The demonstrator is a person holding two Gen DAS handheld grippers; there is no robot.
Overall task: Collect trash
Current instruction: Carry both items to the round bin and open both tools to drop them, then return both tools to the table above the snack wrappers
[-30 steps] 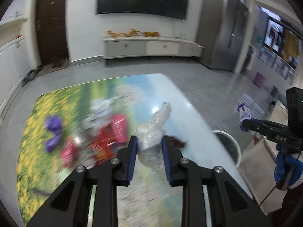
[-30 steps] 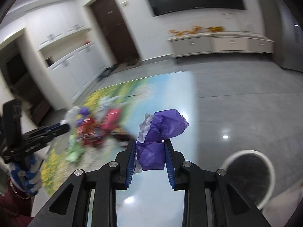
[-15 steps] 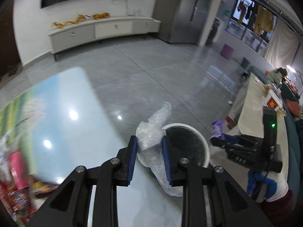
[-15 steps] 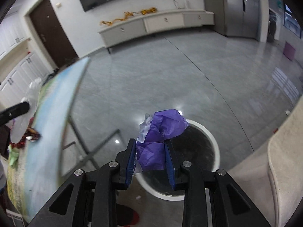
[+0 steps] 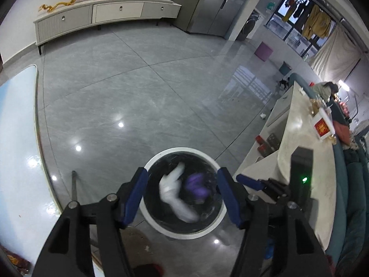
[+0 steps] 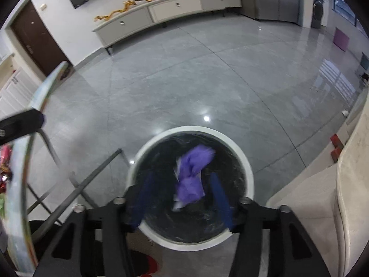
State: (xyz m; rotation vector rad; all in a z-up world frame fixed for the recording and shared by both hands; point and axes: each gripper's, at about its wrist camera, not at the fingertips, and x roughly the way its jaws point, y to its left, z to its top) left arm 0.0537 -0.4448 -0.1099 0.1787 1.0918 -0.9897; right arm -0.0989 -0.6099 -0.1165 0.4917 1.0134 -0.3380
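Now both wrappers [image 5: 175, 191] inside bin [image 5: 184, 233].

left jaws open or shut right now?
Open. The left gripper has its jaws spread wide over the bin; the clear plastic bag is loose below, blurred.

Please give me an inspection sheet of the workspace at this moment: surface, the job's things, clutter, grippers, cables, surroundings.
Surface: grey tiled floor; edge of a glossy printed table at the left.
Job's things: white bin with dark liner; a blurred purple wrapper and a blurred clear plastic bag over its opening, held by neither gripper.
Clutter: red and colourful packets on the table, partly seen.
Grippers: left hand-held gripper open above the bin; right hand-held gripper open above the bin, blurred.
Cables: nothing seen near the bin.
Surroundings: long white cabinet, brown door, grey fridge, pale counter at the right.
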